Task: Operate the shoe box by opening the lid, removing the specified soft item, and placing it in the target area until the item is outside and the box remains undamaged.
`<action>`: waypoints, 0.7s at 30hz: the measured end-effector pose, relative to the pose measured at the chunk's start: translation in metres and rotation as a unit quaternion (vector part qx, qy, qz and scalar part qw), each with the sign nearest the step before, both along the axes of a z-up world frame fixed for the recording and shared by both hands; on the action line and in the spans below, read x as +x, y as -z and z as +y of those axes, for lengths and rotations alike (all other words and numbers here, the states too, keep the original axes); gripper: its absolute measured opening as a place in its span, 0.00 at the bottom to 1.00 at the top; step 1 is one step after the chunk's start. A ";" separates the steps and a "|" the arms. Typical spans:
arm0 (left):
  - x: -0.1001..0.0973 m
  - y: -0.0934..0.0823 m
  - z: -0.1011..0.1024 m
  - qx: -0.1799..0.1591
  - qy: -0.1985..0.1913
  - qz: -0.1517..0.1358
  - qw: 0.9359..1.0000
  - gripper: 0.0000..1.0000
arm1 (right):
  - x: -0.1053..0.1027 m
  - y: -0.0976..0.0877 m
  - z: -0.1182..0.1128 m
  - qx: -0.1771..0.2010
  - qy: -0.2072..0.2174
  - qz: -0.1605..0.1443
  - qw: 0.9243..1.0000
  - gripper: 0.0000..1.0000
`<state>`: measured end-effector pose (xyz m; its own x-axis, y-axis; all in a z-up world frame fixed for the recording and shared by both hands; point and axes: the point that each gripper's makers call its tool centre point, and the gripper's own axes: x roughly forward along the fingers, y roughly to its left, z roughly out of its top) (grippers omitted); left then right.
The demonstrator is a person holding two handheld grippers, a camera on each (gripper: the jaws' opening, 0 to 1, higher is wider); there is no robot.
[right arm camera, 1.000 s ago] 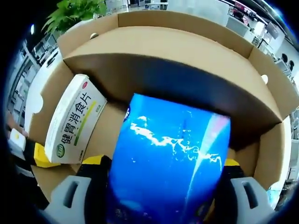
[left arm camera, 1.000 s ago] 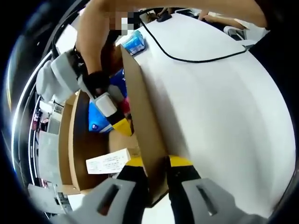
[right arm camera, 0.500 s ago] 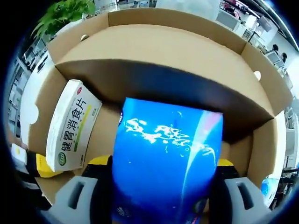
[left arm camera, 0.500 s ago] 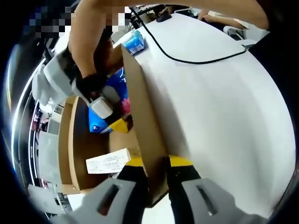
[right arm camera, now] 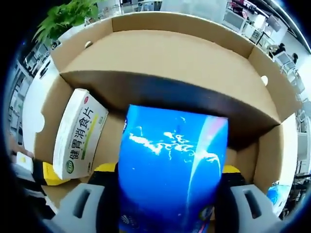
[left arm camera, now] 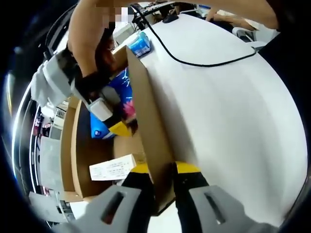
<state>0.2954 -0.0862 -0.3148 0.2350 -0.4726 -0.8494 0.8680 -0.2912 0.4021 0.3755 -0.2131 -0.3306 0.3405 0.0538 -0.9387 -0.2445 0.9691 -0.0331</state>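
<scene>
An open cardboard shoe box (left arm camera: 146, 111) lies on a white table (left arm camera: 233, 126). My left gripper (left arm camera: 164, 171) is shut on the box's near side wall. The right gripper (left arm camera: 114, 119) reaches into the box from the left, held by a person's hand. It is shut on a glossy blue soft pack (left arm camera: 125, 90). In the right gripper view the same blue pack (right arm camera: 170, 160) stands between the jaws of my right gripper (right arm camera: 170, 171), above the box floor. The raised lid (right arm camera: 165, 53) stands behind it. A yellow fingertip (right arm camera: 51, 172) of the left gripper shows at lower left.
A white medicine carton (right arm camera: 80, 133) lies flat in the box beside the blue pack, also seen as the carton (left arm camera: 112, 168). A black cable (left arm camera: 194, 60) crosses the table. A second blue pack (left arm camera: 141, 44) lies on the table past the box. A green plant (right arm camera: 68, 17) stands beyond the lid.
The right gripper with the blue pack has shifted slightly up and back from the box floor. The left gripper keeps its hold on the box wall without moving.
</scene>
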 end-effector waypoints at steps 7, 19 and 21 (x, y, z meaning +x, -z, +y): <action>-0.001 0.000 0.000 0.001 -0.001 -0.001 1.000 0.13 | 0.003 -0.005 0.001 -0.008 -0.027 -0.011 1.000 0.77; -0.005 -0.001 0.000 -0.001 0.000 0.000 1.000 0.13 | -0.007 -0.022 0.011 -0.049 -0.075 -0.034 0.995 0.75; -0.005 -0.001 0.000 -0.001 0.000 0.001 1.000 0.13 | -0.006 -0.022 0.011 -0.049 -0.079 -0.032 0.995 0.75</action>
